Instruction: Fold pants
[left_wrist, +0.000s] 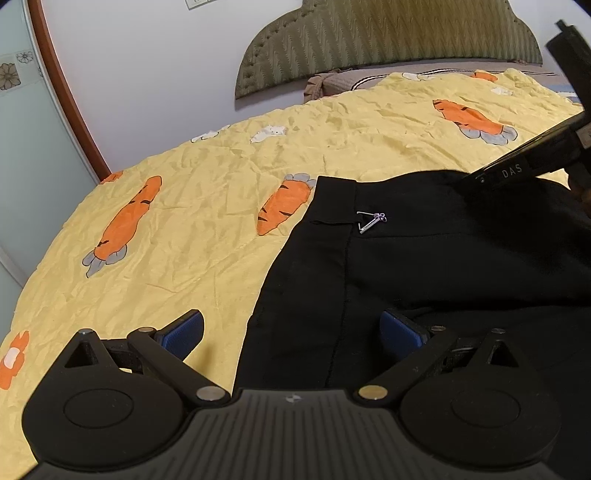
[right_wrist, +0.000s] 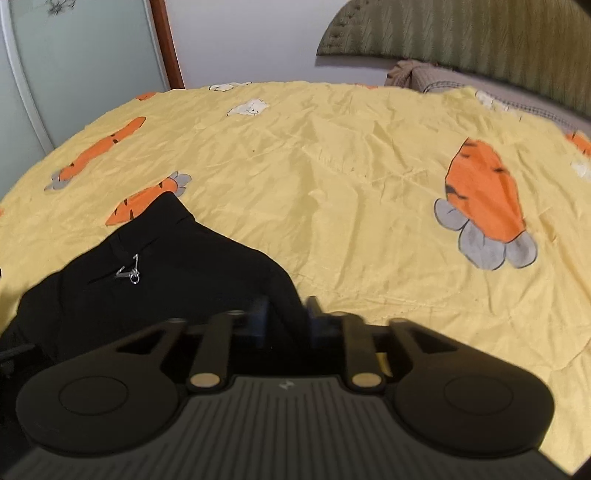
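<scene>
Black pants (left_wrist: 424, 266) lie on a yellow carrot-print bedsheet (left_wrist: 207, 236), waistband toward the far side, with a small metal clasp (left_wrist: 373, 221) near the waist. My left gripper (left_wrist: 291, 332) is open, its blue pads straddling the pants' left edge low over the bed. In the right wrist view the pants (right_wrist: 166, 266) reach from the left to my right gripper (right_wrist: 286, 321), which is shut on the pants' fabric edge. The right gripper's black body (left_wrist: 532, 162) shows at the upper right of the left wrist view.
A green padded headboard (left_wrist: 388, 40) and a brown pillow (left_wrist: 332, 83) are at the far end of the bed. A white wall and a glass wardrobe door (left_wrist: 26, 147) with a wooden frame stand to the left. Yellow sheet (right_wrist: 369, 184) spreads to the right of the pants.
</scene>
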